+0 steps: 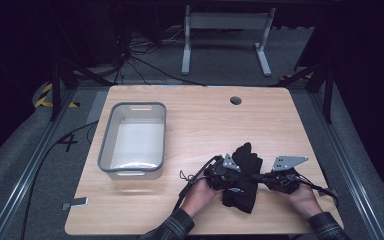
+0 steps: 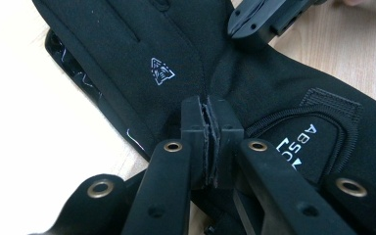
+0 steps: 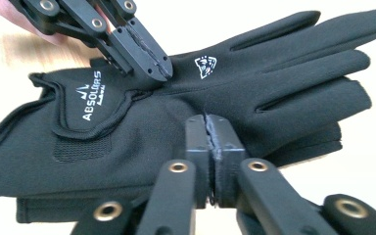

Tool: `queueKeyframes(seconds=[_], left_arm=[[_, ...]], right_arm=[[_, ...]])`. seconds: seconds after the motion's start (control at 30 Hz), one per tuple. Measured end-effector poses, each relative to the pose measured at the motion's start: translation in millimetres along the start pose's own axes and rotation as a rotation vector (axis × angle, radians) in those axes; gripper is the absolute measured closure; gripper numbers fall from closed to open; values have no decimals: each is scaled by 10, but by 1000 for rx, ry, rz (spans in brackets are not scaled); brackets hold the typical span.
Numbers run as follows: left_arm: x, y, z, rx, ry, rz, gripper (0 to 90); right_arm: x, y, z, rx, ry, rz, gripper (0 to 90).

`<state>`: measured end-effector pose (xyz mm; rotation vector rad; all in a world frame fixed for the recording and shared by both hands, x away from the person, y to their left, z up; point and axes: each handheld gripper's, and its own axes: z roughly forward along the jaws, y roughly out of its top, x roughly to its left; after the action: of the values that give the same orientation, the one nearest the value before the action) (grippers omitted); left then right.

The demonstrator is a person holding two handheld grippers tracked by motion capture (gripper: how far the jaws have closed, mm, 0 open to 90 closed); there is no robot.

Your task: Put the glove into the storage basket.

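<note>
Black stretch-fabric gloves [image 1: 243,175] with white printed logos and a stitched wrist tab, stacked one on the other, flat on the near right part of the pale wooden desk [image 1: 205,125], fingers pointing toward the far side in the high view. Upper glove [image 3: 235,93] back-side up, small white emblem below the knuckles, white lettering on the wrist tab; lower glove [image 3: 318,142] peeking out along the edge beneath it. Left claw [image 1: 230,172] lying over the left edge of the pair, jaws pressed together with the tips down on the fabric near the emblem; whether any cloth is pinched between the pads, not clear from the left gripper view, where the pads meet face to face just above the glove [image 2: 142,63]. Right claw [image 1: 260,176] reaching in from the right, jaws likewise pressed together, tips resting against the middle of the upper glove; right gripper view showing the closed pads low in front of the palm area. Each claw held by a hand in a dark checked sleeve, coming in from the near edge. Well apart on the left, an empty grey plastic rectangular tub [image 1: 132,141]. At the far side of the desk, a round dark cable hole [image 1: 235,100]. On the near left corner, a small grey flat tag [image 1: 75,203].
</note>
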<state>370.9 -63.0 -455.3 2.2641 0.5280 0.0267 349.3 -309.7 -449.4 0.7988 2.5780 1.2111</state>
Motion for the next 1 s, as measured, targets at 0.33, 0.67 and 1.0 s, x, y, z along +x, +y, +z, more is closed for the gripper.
queueKeyframes(seconds=[0.33, 0.67, 1.0], left_arm=[[27, 60, -137, -44, 0, -9, 775], [-57, 201, -92, -17, 8, -3, 539], [-90, 270, 4, 15, 67, -35, 274]], right_arm=[[-114, -165, -344, -48, -98, 44, 651], [-222, -347, -391, 14, -196, 80, 381], [-297, -436, -329, 51, -218, 91, 265]])
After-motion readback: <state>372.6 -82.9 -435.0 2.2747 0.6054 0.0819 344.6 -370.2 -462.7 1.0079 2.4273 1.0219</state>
